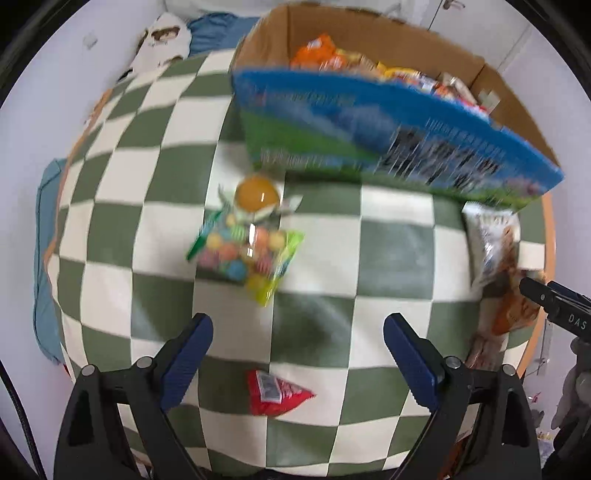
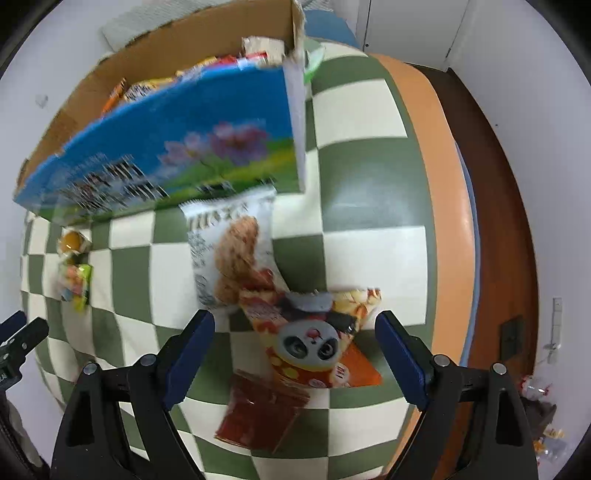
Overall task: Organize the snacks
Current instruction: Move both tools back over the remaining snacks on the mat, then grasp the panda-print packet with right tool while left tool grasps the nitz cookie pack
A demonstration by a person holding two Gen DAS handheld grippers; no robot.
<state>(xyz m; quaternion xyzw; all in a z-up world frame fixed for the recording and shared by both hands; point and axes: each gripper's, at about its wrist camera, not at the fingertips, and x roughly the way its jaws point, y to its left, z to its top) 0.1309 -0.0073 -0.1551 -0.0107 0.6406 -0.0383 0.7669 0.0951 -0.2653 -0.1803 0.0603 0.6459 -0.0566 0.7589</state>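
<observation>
A cardboard box [image 1: 391, 129] with a blue and green printed side stands at the back of the checkered table and holds several snack packs; it also shows in the right wrist view [image 2: 177, 147]. My left gripper [image 1: 297, 354] is open and empty above the table, with a small red packet [image 1: 275, 393] between its fingers below. A bag of coloured candies [image 1: 247, 254] and an orange jelly cup [image 1: 257, 195] lie ahead of it. My right gripper [image 2: 293, 349] is open over a panda snack bag [image 2: 314, 339], a white cracker bag [image 2: 232, 251] and a dark red pack [image 2: 262, 410].
The checkered green and white cloth [image 1: 388, 251] covers the table, with an orange rim [image 2: 443, 184] at the right edge. Blue fabric [image 1: 218, 29] and a white patterned cloth [image 1: 162, 40] lie behind the table. The other gripper's tip [image 1: 554, 302] shows at the right.
</observation>
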